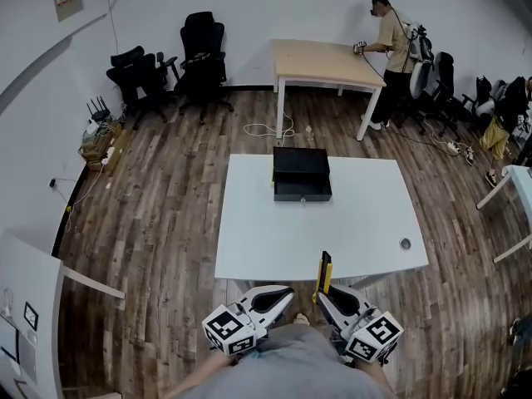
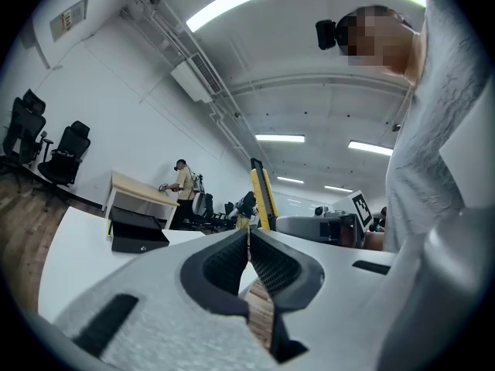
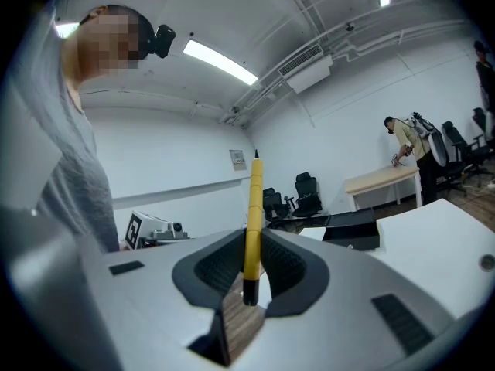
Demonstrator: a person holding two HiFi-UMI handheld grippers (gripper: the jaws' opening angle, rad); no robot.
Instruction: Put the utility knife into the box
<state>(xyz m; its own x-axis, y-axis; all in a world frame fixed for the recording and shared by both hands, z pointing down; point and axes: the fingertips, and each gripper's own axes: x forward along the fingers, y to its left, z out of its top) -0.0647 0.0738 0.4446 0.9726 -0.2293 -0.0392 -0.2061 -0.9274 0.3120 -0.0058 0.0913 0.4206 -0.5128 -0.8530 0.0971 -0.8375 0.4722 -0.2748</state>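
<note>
While the right tongs (image 3: 249,247) clamp the knife (image 3: 253,207) upright for carrying, the left tongs (image 2: 248,242) sit closed, empty; the box (image 1: 301,174) lies well ahead.

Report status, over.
Right tongs shut on utility knife, upright. Left tongs shut, empty. Black box at table far edge, nothing lying between.

Head view looks steeply down; all views share the box (image 1: 302,174).
</note>
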